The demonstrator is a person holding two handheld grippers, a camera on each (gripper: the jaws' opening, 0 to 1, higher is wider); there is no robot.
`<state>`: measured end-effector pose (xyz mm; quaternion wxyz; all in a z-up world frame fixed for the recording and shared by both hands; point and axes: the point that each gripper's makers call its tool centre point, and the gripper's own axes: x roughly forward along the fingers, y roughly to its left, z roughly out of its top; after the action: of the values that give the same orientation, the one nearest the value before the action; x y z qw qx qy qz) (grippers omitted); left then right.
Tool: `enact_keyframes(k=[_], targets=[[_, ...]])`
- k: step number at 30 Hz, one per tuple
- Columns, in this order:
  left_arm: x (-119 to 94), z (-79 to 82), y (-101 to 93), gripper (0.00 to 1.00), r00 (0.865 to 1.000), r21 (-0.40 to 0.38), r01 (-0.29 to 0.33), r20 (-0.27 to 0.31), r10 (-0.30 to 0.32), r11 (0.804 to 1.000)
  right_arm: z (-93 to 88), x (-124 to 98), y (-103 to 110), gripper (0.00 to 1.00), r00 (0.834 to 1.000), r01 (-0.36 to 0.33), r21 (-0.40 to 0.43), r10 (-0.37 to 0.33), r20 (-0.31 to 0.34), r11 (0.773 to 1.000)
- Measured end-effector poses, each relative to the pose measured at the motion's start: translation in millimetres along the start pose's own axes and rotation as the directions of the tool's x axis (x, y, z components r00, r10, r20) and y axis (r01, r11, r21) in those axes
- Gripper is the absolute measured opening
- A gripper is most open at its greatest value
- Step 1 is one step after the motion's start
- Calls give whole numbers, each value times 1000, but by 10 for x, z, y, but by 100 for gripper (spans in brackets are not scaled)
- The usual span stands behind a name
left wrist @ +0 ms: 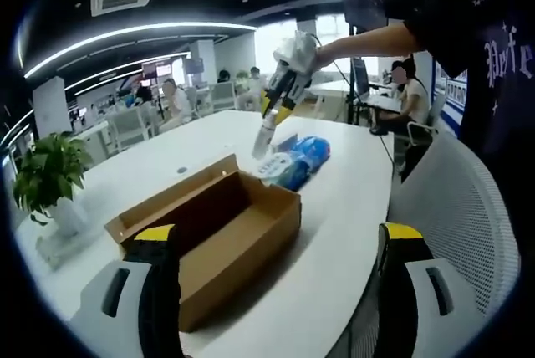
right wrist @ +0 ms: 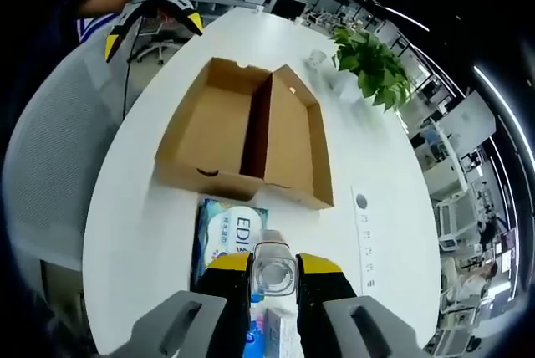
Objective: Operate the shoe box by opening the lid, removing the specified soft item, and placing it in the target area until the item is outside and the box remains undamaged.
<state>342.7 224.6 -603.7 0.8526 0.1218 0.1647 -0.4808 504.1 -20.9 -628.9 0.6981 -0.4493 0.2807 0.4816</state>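
One blue soft pack (on table) under right gripper.

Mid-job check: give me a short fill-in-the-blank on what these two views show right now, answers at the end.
1. The cardboard shoe box on the white table has its lid ____.
2. The blue soft pack lies ____ the box, on the table.
3. The right tool is over the ____.
4. The left tool has its jaws ____.

Missing words: open; outside; soft pack; open
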Motion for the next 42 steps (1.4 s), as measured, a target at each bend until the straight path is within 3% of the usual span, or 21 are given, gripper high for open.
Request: enact_keyframes(k=[9, 23, 42], targets=[[-122, -9, 56, 99, 999, -4, -43, -1, 43, 999, -92, 229, -60, 15, 999, -27, 26, 28, -40, 999], [-245, -140, 71, 97, 996, -42, -86, -13, 86, 995, -276, 507, -102, 16, 989, -72, -1, 71, -133, 997], [-273, -165, 93, 95, 992, -91, -121, 9, 122, 988, -461, 661, -137, 16, 979, -95, 26, 98, -181, 995]])
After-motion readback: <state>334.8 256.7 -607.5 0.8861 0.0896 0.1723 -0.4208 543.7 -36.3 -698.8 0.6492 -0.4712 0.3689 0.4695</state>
